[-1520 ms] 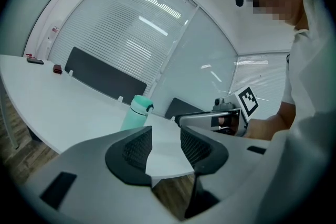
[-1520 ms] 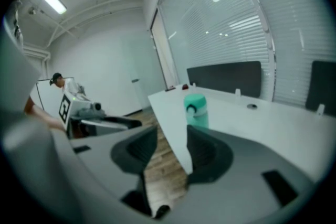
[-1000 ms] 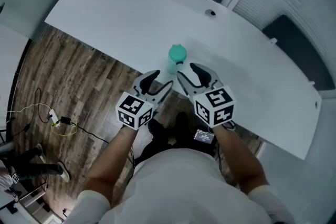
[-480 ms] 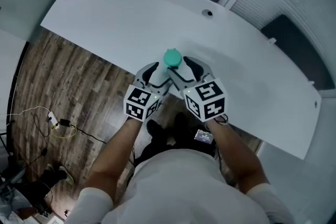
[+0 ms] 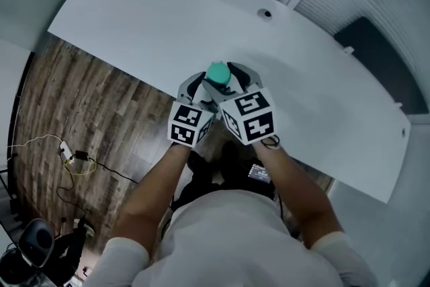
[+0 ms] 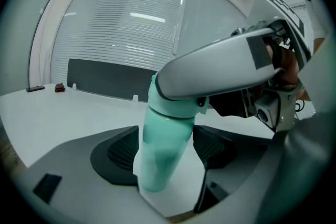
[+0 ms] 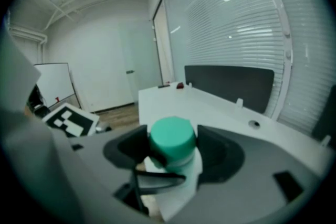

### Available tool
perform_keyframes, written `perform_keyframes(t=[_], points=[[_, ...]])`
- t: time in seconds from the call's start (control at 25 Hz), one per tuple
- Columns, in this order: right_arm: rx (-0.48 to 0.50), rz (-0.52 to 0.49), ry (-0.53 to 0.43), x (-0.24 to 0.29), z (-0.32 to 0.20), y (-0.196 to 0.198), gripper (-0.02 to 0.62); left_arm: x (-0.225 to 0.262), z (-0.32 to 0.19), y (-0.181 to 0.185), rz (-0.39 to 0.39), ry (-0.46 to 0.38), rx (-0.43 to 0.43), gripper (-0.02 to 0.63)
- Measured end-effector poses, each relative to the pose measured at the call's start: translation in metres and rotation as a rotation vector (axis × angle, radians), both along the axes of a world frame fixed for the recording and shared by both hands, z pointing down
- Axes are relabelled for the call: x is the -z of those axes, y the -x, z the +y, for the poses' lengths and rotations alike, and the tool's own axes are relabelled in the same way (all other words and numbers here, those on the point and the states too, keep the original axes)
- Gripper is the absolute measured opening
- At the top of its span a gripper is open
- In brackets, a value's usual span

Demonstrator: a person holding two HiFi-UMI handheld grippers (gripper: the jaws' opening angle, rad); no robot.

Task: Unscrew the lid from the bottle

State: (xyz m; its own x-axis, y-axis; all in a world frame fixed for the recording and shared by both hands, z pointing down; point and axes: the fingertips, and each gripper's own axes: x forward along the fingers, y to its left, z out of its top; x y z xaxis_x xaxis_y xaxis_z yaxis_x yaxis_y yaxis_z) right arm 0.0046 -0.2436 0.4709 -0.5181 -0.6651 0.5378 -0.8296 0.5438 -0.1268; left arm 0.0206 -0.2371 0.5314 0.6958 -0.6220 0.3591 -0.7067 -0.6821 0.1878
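Two grippers flank the teal bottle [image 6: 157,165], which stands upright on the white table [image 5: 168,17] close to its near edge. The left gripper [image 6: 163,150] has its jaws spread to either side of the bottle's body, while the right gripper [image 7: 173,153] sits higher, its jaws apart on both sides of the lid [image 7: 172,136]. Both pairs of jaws have just been opening, and neither pair clamps what stands between them.
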Motion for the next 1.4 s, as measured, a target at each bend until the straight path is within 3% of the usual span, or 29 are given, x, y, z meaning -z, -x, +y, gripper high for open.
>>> perform_keyframes(t=[0.32, 0.6, 0.92, 1.04, 1.16, 1.4], points=[[-0.029, 0.023, -0.002, -0.006, -0.002, 0.001, 0.293, -0.004, -0.007, -0.004, -0.021, -0.016, -0.008, 0.324], [0.079, 0.05, 0.001, -0.005, 0.002, 0.002, 0.293, -0.002, 0.0, -0.007, -0.032, -0.021, -0.179, 0.316], [0.331, 0.092, 0.071, -0.008, 0.012, 0.003, 0.293, -0.003, 0.01, -0.011, -0.034, -0.022, -0.397, 0.314], [0.342, 0.078, 0.078, -0.007, 0.012, 0.003, 0.293, -0.003, 0.012, -0.011, -0.051, -0.014, -0.452, 0.316], [0.278, 0.079, 0.067, -0.008, 0.009, 0.001, 0.293, 0.0, 0.008, -0.009, -0.098, -0.056, -0.389, 0.318], [0.081, 0.058, 0.039, -0.009, 0.002, -0.007, 0.293, -0.006, 0.003, -0.006, -0.125, -0.097, -0.141, 0.318]])
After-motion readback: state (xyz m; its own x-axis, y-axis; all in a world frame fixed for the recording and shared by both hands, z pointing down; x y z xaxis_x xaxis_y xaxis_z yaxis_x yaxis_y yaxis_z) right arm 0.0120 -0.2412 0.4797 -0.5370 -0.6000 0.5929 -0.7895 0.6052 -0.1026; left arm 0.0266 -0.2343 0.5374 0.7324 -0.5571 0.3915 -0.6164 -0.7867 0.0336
